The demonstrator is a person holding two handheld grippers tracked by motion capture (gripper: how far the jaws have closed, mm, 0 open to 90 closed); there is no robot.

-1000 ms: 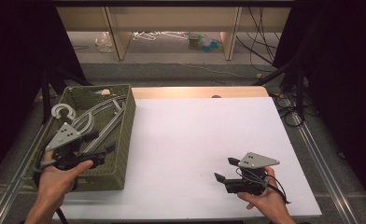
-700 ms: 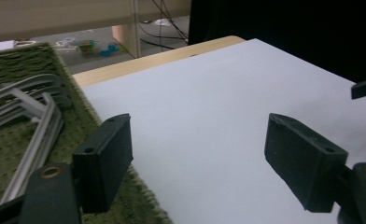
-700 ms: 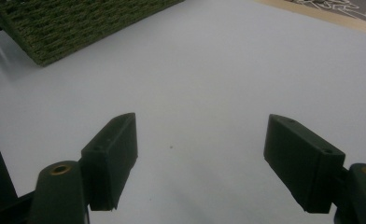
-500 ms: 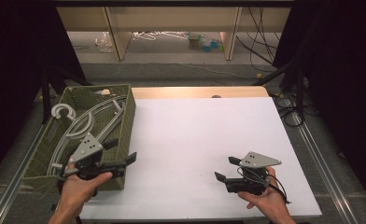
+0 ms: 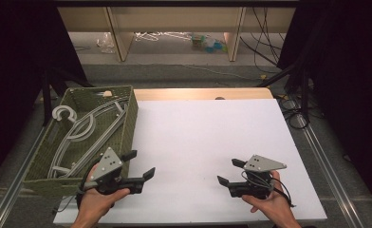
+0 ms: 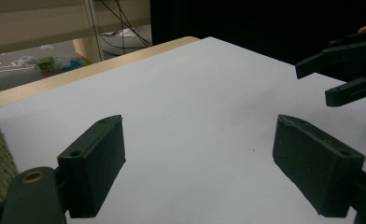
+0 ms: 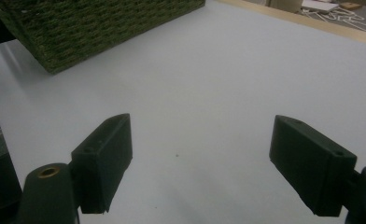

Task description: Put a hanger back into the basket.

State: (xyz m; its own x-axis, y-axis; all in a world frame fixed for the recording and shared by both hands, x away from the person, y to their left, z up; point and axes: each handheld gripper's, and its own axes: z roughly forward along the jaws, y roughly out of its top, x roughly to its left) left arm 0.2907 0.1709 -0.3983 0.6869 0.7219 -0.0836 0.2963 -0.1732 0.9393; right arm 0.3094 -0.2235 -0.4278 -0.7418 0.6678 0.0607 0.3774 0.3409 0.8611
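Woven olive-green fibre forms the basket [image 5: 127,124] taken as the reference point; it is set at the left edge of the white table top [image 5: 208,137], and pale grey clothes hangers [image 5: 87,130] are seen lying inside it, one hook [image 5: 63,114] raised near its far-left corner. The left gripper [image 5: 139,164] is held just beside the basket's near right corner, over the bare white surface, pointing away from the basket. Its jaws have just been opening and are now spread wide, with nothing between them, as is confirmed in the left gripper view [image 6: 200,163]. The right gripper [image 5: 230,172] is held well apart from the basket, towards the table's near right side, pointing towards it. Its jaws have also just been opening; they stand wide and empty, as confirmed in the right gripper view [image 7: 200,163].
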